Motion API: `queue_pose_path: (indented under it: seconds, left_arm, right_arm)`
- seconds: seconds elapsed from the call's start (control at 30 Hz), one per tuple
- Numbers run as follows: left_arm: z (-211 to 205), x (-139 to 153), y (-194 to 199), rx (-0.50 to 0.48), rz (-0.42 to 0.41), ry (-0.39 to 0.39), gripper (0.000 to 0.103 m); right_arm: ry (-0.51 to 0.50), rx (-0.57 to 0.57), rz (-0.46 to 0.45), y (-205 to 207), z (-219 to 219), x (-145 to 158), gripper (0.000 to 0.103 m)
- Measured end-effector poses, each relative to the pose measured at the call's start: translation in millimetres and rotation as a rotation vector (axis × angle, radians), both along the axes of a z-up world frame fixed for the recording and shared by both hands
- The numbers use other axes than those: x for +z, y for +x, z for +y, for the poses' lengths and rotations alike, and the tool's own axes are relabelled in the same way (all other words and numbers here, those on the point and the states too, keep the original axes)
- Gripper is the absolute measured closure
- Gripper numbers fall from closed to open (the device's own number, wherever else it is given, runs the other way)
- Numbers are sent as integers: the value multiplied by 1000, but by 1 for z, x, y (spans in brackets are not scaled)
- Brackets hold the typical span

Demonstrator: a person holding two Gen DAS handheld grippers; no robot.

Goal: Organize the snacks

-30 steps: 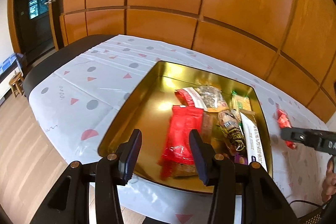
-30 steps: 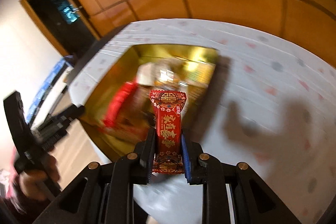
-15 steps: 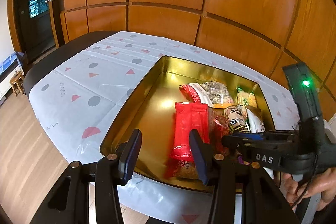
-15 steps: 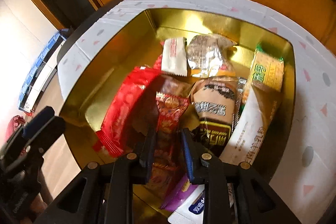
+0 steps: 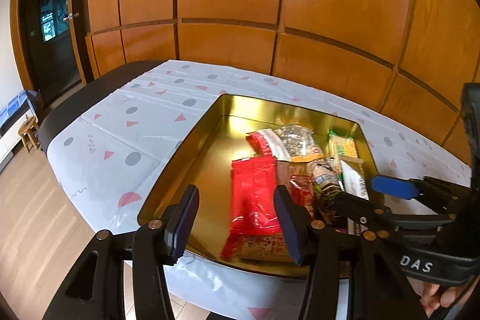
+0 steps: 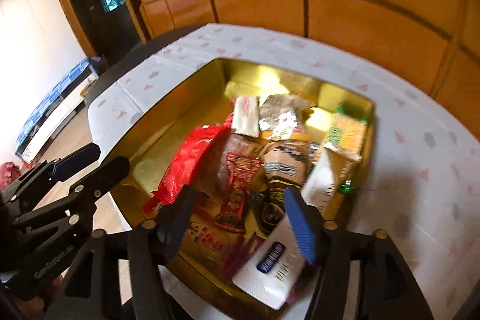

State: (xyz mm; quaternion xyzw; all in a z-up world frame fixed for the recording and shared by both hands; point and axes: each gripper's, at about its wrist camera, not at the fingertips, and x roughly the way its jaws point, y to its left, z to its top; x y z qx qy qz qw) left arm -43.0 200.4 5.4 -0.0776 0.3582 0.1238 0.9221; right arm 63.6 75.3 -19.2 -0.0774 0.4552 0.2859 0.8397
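Note:
A gold tin tray (image 5: 183, 146) (image 6: 171, 107) holds several snack packets. Among them are a large red packet (image 5: 253, 194) (image 6: 186, 167), a green and yellow cracker pack (image 6: 345, 134) and a white packet with a blue label (image 6: 270, 266). My right gripper (image 6: 238, 222) (image 5: 369, 194) hangs over the tray's near end, its jaws opening. A small red patterned snack (image 6: 237, 185) lies in the tray between them, touched by neither pad. My left gripper (image 5: 235, 225) (image 6: 99, 165) hovers at the tray's near rim, jaws opening and holding nothing.
The tray sits on a table under a white cloth (image 5: 120, 122) printed with grey dots and red triangles. Wood wall panels (image 5: 300, 5) stand close behind. A dark doorway (image 5: 51, 29) and a small stool (image 5: 28, 131) are at the left. A person's hand (image 5: 435, 296) holds the right gripper.
The right gripper carried the small red snack from over the cloth into the tray, then opened and let it go. The left jaws widened a little.

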Motion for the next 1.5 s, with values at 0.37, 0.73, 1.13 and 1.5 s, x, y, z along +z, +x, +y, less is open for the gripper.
queue_pose_path:
  seconds: [0.37, 0.73, 1.13, 1.5]
  left_arm:
    - [-31, 7, -12, -21, -25, 25, 42]
    - [-40, 12, -16, 2, -23, 71, 34]
    - [-41, 15, -18, 80, -46, 144, 34]
    - [-39, 15, -20, 75, -53, 122, 34]
  right_arm:
    - [-3, -151, -174, -41, -46, 27, 20]
    - [11, -199, -213, -50, -62, 30, 17]
    - [6, -205, -218, -52, -66, 27, 14]
    - [-1, -199, -227, -55, -64, 26, 14]
